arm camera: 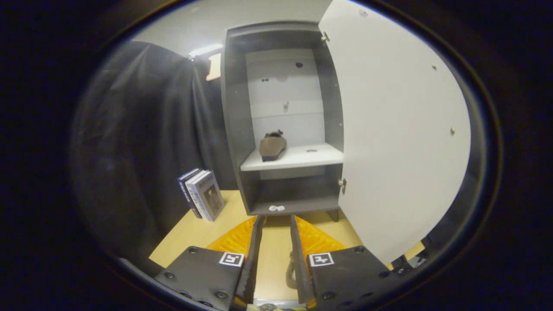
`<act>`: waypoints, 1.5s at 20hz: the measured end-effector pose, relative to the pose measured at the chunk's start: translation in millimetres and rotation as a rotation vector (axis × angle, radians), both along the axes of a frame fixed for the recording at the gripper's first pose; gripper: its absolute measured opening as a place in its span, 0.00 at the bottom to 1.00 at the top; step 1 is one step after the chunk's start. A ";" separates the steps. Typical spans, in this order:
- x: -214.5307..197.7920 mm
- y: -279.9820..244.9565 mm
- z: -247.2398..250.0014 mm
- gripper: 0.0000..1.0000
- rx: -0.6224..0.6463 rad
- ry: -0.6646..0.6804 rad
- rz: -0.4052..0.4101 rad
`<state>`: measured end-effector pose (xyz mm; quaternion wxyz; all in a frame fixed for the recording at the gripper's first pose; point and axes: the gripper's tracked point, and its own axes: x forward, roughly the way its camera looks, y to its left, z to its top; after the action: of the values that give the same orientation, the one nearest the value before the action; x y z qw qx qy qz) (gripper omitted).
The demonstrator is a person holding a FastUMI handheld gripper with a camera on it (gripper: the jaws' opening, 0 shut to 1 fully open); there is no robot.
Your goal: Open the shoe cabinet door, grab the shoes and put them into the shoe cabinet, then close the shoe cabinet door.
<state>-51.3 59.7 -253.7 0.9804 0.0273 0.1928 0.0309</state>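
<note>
A soft, suede-looking brown shoe (272, 147) with a low rounded toe lies on the smooth pale shelf (298, 159) of the shoe cabinet (235, 129), well beyond the fingers, so the stowing looks done as far as this view tells; the flat matte door (397, 129), hinged on the right, stands wide open and closing it remains. The gripper (275, 242) hangs over the light wood table (194, 233), jaws spread and holding nothing. Upright books (202, 194) lean beside the dark-walled cabinet

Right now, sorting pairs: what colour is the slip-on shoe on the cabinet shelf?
Tan-brown shoe, best in the gripper view.
</note>
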 end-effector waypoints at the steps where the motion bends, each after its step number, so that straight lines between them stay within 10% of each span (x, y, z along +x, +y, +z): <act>1: 3.7 1.3 -18.1 0.40 0.000 0.026 -0.015; 17: 23.2 -23.0 -252.8 0.36 -0.002 0.335 -0.123; 30: 66.0 -35.2 -298.2 0.36 -0.030 0.363 -0.143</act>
<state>14.7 24.5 -551.9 0.9295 0.0314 0.3645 -0.0473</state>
